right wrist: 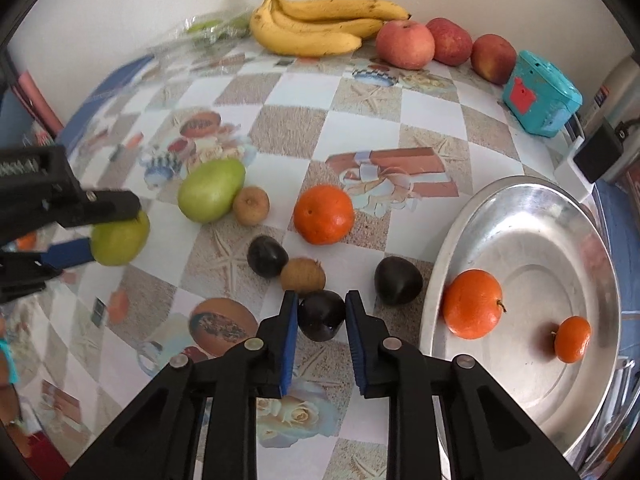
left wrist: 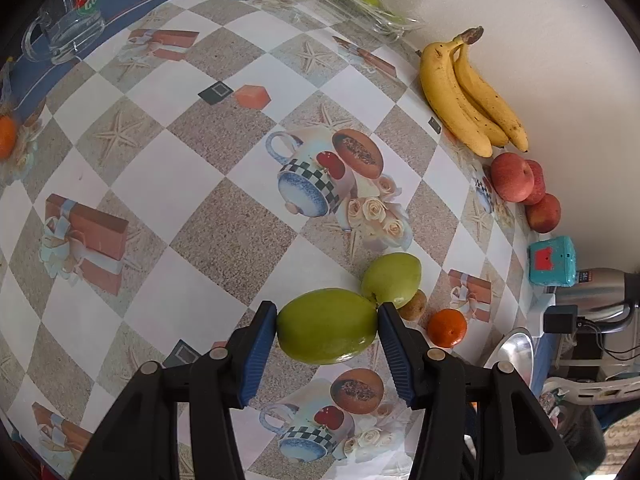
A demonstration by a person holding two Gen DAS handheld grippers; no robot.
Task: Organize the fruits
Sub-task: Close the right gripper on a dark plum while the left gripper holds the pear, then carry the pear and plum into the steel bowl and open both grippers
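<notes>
Gripping a green fruit between its blue fingers, the left gripper holds it just above the patterned table, beside a second green fruit. The right gripper has its fingers closed tight on a dark plum, which sits on the table near a kiwi and two more dark plums. A metal plate to the right carries a large orange and a small one. Another orange lies on the table. Bananas and three red apples line the far wall.
</notes>
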